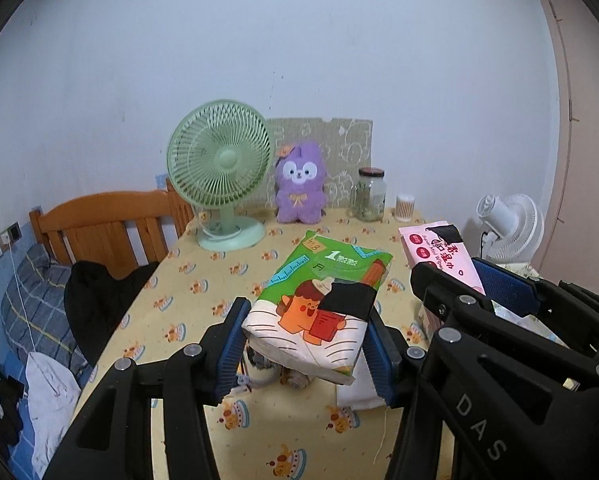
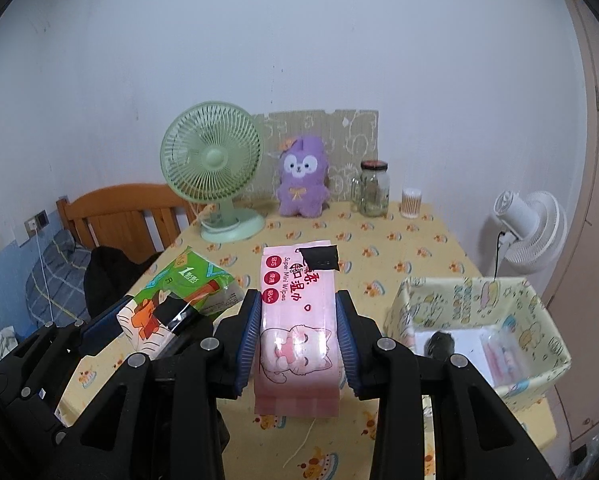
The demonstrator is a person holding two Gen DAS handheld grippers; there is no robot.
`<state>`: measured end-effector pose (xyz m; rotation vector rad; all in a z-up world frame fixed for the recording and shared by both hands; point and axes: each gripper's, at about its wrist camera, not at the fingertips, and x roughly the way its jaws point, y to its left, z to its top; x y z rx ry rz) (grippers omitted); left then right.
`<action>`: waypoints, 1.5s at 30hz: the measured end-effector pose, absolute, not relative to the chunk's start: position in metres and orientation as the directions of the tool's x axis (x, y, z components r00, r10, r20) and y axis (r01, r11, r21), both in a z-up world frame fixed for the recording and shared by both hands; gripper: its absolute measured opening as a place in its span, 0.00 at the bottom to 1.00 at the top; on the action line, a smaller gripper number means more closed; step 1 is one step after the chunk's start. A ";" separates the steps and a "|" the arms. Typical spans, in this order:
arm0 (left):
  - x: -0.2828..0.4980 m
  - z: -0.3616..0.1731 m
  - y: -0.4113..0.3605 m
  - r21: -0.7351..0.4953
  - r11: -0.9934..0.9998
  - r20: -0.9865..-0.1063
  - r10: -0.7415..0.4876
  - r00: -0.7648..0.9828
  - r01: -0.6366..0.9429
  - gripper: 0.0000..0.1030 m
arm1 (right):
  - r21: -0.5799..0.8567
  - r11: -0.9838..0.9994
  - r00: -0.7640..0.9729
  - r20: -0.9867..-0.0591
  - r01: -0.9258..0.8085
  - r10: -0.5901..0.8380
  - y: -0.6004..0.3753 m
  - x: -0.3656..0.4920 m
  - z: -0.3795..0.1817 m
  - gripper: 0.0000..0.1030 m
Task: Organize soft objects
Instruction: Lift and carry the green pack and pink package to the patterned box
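Note:
My left gripper (image 1: 307, 346) is shut on a green cartoon-printed tissue pack (image 1: 319, 292), which hangs above the yellow tablecloth (image 1: 203, 288). Small bundled cloth items (image 1: 259, 368) and a white folded cloth (image 1: 359, 390) lie under it. My right gripper (image 2: 299, 340) is shut on a pink wet-wipes pack (image 2: 295, 320), also held off the table. Each view shows the other gripper beside it: the right gripper (image 1: 467, 280) with the pink pack (image 1: 439, 250), and the left gripper (image 2: 151, 328) with the green pack (image 2: 179, 300). A purple plush (image 2: 301, 184) sits upright at the table's back.
A patterned fabric box (image 2: 475, 300) stands at the table's right front, with a dark item and a pink packet inside. A green fan (image 2: 213, 168), a glass jar (image 2: 373, 192) and a swab tub (image 2: 411, 202) line the back. A white fan (image 2: 527, 232) is right, a bed (image 1: 39, 292) left.

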<state>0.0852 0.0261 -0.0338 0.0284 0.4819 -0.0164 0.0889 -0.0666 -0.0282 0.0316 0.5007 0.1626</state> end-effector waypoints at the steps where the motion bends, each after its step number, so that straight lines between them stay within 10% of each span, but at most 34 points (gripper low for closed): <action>1: 0.085 -0.031 0.025 0.025 0.999 -0.458 -0.009 0.889 0.023 0.54 | 0.070 0.987 0.868 -0.469 -0.147 0.163 -0.068 0.088 -0.025 0.38; 45: 0.115 -0.013 -0.094 0.029 0.979 -0.421 -0.171 0.891 0.201 0.54 | 0.058 0.998 0.903 -0.429 0.017 0.009 -0.186 0.099 -0.002 0.38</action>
